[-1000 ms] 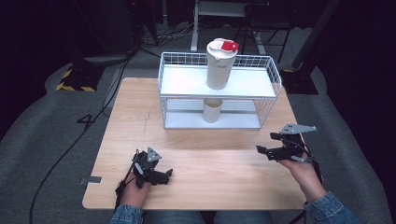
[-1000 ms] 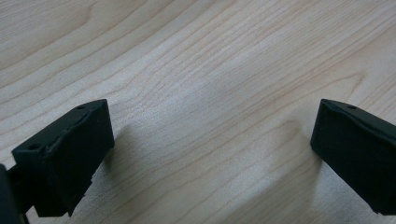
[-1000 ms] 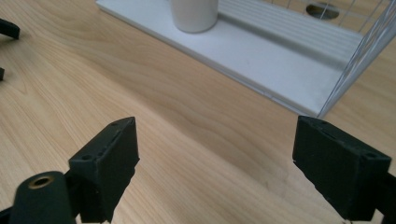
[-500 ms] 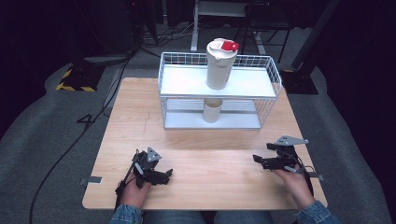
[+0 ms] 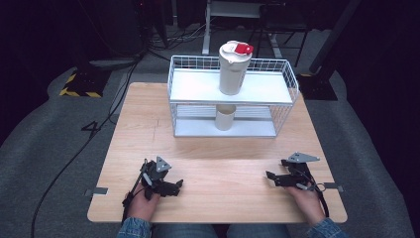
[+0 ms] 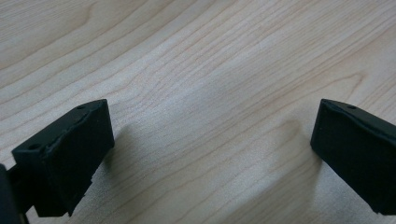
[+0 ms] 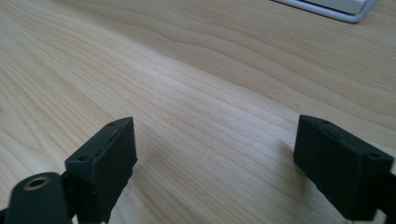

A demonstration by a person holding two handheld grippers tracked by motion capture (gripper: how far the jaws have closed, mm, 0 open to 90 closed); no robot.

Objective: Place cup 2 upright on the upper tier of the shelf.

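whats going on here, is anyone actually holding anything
No. A person rests a black two-jaw gripper in each hand on the near edge of the light wooden table. The left gripper and right gripper both have their jaws apart with only bare wood between them. Further back, a white wire two-tier rack carries a tall white tumbler with a red-tabbed lid on its upper shelf and a small white cup below.

lower cup (image 5: 225,118): top half hidden behind the rack's (image 5: 198,101) upper shelf
rack corner (image 7: 345,10): cut off by the top edge in the right gripper view
forearms: cut off at the bottom edge
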